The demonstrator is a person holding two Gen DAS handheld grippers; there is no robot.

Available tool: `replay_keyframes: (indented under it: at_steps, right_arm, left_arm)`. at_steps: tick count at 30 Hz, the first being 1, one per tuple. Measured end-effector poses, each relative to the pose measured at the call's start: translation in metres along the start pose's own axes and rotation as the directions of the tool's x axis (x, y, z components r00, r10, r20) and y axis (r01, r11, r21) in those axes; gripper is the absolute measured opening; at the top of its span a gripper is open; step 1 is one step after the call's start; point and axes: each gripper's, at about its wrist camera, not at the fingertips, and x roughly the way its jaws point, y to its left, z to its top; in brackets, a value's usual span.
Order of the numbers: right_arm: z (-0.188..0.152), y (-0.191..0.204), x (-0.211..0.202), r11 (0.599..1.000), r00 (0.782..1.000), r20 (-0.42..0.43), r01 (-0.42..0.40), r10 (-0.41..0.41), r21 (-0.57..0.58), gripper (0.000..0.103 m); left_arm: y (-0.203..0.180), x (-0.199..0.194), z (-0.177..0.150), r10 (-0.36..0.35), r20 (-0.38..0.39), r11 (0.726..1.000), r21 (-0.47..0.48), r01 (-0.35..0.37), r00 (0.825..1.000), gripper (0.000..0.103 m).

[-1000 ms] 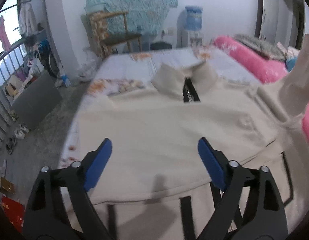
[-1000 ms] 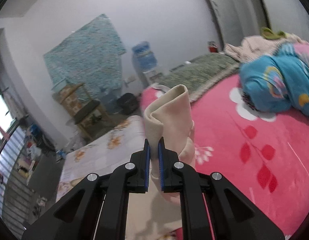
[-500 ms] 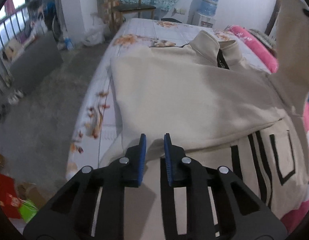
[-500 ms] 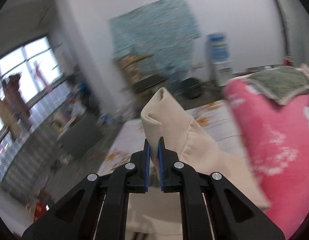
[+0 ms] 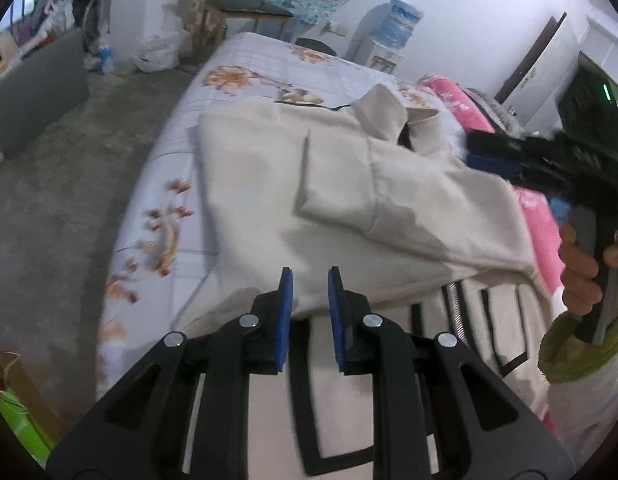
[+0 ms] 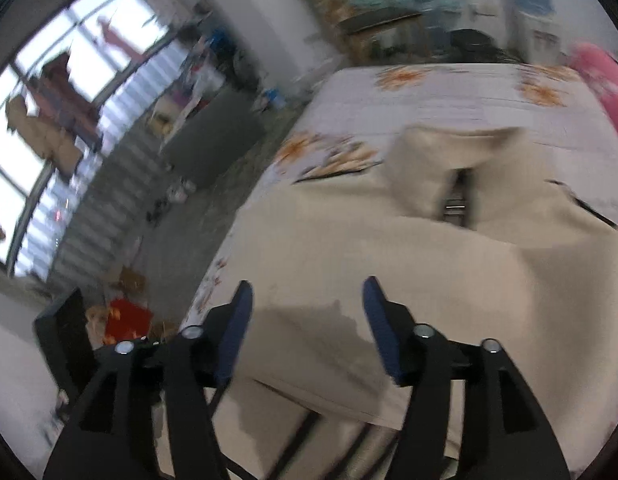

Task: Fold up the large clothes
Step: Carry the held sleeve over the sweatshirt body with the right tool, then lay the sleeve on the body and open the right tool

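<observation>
Cream jacket (image 5: 349,208) lies flat on the flowered bed sheet (image 5: 245,64), its collar (image 5: 393,116) at the far end and one sleeve (image 5: 337,184) laid across the chest. My left gripper (image 5: 308,292) hovers at the near hem, jaws narrow but opening, nothing pinched. My right gripper (image 6: 307,320) is opening wide, empty, over the body panel. Risk: the loose sleeve may slide off if I tug the hem unevenly. No containers hold anything relevant.

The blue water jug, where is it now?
In the left wrist view, the blue water jug stands on a white dispenser against the far wall, beyond the flowered bed, right of the wooden chair.
</observation>
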Motion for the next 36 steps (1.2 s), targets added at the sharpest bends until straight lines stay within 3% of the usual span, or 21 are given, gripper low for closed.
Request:
replay_keyframes:
  at_steps: [1,4,7,11,12,14,15,16,19,22,24,26,32,36]
  right_arm:
    - [0.0,-0.014,-0.01,1.0,1.0,0.015,0.01,-0.01,0.019,0.06]
    - [-0.011,-0.067,-0.056,0.992,0.992,0.07,0.098,-0.104,0.084,0.06]
    - [-0.027,-0.121,-0.093,0.966,0.971,0.099,0.199,-0.217,0.164,0.06]
    - [-0.048,-0.176,-0.12,0.936,0.964,0.099,0.21,-0.246,0.283,0.06]
    - [-0.053,-0.184,-0.123,0.931,0.963,0.097,0.213,-0.251,0.296,0.06]
    - [-0.059,-0.197,-0.125,0.924,0.962,0.095,0.216,-0.257,0.314,0.06]
    - [-0.063,-0.202,-0.126,0.922,0.962,0.093,0.215,-0.257,0.321,0.06]
    - [-0.064,-0.205,-0.124,0.921,0.962,0.091,0.215,-0.257,0.326,0.06]
    - [-0.065,-0.213,-0.119,0.914,0.963,0.085,0.211,-0.255,0.346,0.06]
    - [-0.065,-0.218,-0.116,0.911,0.962,0.08,0.219,-0.262,0.349,0.06]
    - [-0.067,-0.219,-0.118,0.91,0.958,0.075,0.236,-0.277,0.342,0.06]
    - [-0.067,-0.223,-0.117,0.906,0.953,0.068,0.259,-0.297,0.334,0.06]
    - [-0.059,-0.236,-0.094,0.888,0.931,0.028,0.337,-0.363,0.314,0.059]
    - [-0.054,-0.24,-0.08,0.882,0.923,-0.004,0.369,-0.385,0.294,0.044]
  left_arm:
    - [0.0,0.005,0.007,-0.013,-0.01,1.0,-0.016,0.013,1.0,0.026]
    - [0.001,0.029,0.032,-0.046,-0.039,0.997,-0.064,0.043,0.998,0.031]
    - [0.004,0.056,0.055,-0.032,-0.072,0.995,-0.099,0.024,0.997,0.037]
    - [0.006,0.101,0.08,0.019,-0.151,0.993,-0.112,-0.036,0.988,0.037]
    - [0.002,0.103,0.085,0.038,-0.128,0.994,-0.095,-0.05,0.991,0.037]
    - [-0.007,0.109,0.089,0.083,-0.129,0.995,-0.051,-0.09,0.988,0.033]
    - [-0.012,0.111,0.089,0.084,-0.133,0.995,-0.035,-0.089,0.988,0.015]
    - [-0.018,0.114,0.087,0.084,-0.145,0.996,-0.013,-0.087,0.986,0.01]
    - [-0.03,0.101,0.08,0.118,-0.081,0.992,0.054,-0.114,0.99,0.007]
    - [-0.035,0.062,0.075,0.083,0.028,0.995,0.057,-0.085,0.996,0.007]
    - [-0.032,0.029,0.067,0.084,0.101,0.995,0.051,-0.089,0.991,0.007]
    - [-0.024,0.019,0.059,0.121,0.101,0.992,0.035,-0.125,0.988,0.007]
    - [0.008,0.041,0.029,0.146,-0.014,0.989,-0.02,-0.146,0.989,0.007]
    - [0.005,0.028,0.022,0.156,0.014,0.988,-0.014,-0.155,0.988,0.007]
